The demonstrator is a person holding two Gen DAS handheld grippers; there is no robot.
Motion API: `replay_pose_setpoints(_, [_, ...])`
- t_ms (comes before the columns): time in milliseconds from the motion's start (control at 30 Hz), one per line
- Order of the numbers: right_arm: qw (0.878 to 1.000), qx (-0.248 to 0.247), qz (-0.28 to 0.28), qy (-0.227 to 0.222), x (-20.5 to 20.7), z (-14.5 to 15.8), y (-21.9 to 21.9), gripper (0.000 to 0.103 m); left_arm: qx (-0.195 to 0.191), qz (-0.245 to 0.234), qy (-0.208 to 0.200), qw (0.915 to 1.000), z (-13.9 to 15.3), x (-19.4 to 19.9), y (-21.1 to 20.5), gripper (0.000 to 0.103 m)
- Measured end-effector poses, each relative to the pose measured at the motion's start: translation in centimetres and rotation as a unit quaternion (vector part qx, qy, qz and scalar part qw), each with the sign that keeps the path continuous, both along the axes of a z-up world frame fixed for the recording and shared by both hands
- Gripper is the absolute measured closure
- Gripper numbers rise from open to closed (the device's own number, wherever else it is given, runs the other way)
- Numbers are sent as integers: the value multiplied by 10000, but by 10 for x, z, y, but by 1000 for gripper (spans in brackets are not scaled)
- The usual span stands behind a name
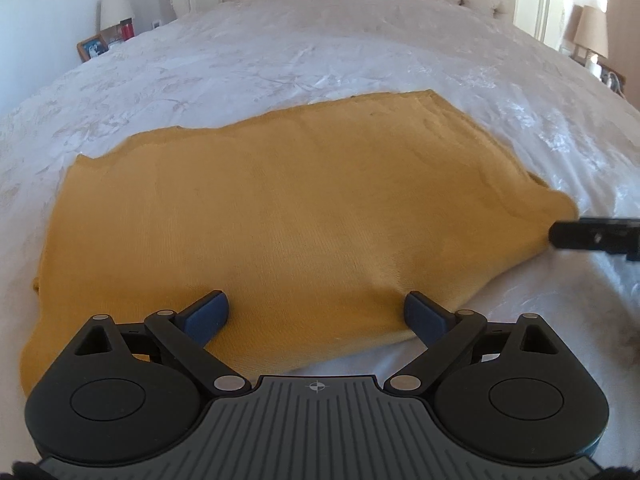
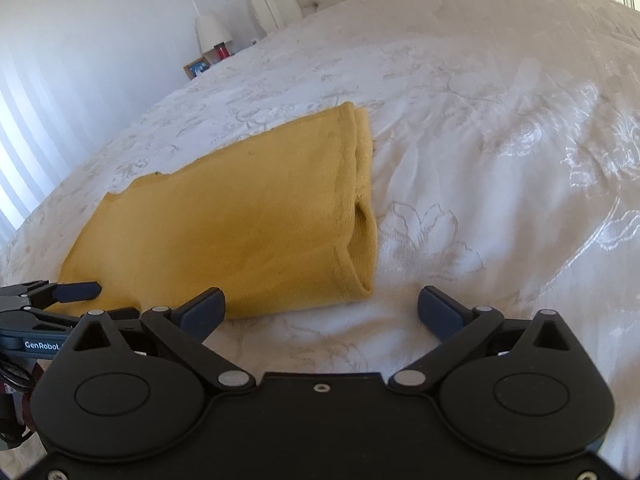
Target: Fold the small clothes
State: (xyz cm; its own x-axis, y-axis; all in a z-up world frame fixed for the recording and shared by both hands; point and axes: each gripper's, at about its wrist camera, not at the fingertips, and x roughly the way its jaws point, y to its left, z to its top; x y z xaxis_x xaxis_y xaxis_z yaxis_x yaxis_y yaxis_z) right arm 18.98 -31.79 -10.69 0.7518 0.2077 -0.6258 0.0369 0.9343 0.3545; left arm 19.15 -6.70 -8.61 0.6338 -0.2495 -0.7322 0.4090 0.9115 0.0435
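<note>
The bed [image 1: 320,40] fills both views, spread with a white, slightly glossy cover with a faint floral pattern, rumpled in low ridges. On it lies the yellow garment [image 1: 280,208], a soft knit piece already doubled over into a long flat slab. In the left wrist view it runs from about 8 o'clock to 2 o'clock across the middle. In the right wrist view it sits from 9 o'clock toward the centre, with its open hem end showing stacked layers at the right-hand edge.

It looks light and limp, with no stiffness to hold a shape, so any lifted edge will likely droop and drag the layers beneath. The knit should give good friction against the pads, but the sheeny cover under it may let the whole piece slide if pulled sideways. The layered corners seem the best places to pinch, taking all the plies together.

The left gripper [image 1: 316,314] hovers over the near edge of the garment at 6 o'clock, its jaws spread wide with nothing between them. The right gripper [image 2: 320,310] is also spread apart and empty, low over the cover, its left pad just beside the garment's near corner; in the left wrist view its tip appears at 3 o'clock, at the garment's end.
</note>
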Motion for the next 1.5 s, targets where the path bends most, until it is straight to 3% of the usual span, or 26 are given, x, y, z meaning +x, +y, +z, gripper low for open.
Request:
replay_pose_setpoints(167, [9989,-379,190,189,0,3,9,1,76,221,-38,9997,-5,-7,-10,6])
replay_pose_setpoints(300, [9990,-301,236,237,-1,4,11,1,180,378,-51,9991,-8,-9,-15,5])
replay_pose_setpoints(567, [9994,-63,187,292,-1,7,5,1,10,452,424,9981,2,4,-7,4])
replay_pose_setpoints(700, [9994,67,179,284,-4,11,3,1,-410,648,216,9968,22,10,1,4])
replay_pose_setpoints(967, [9993,91,295,233,-5,16,9,1,-488,1105,-336,9921,50,65,-1,4])
replay_pose_setpoints(1167, [9991,53,377,199,-6,19,14,1,-195,1548,-508,9864,36,105,2,4])
replay_pose_setpoints(1367, [9990,61,396,199,-4,18,15,1,-111,2030,29,9791,6,127,17,3])
replay_pose_setpoints(1500, [9990,64,392,221,-3,17,15,1,-76,1991,20,9800,0,126,18,1])
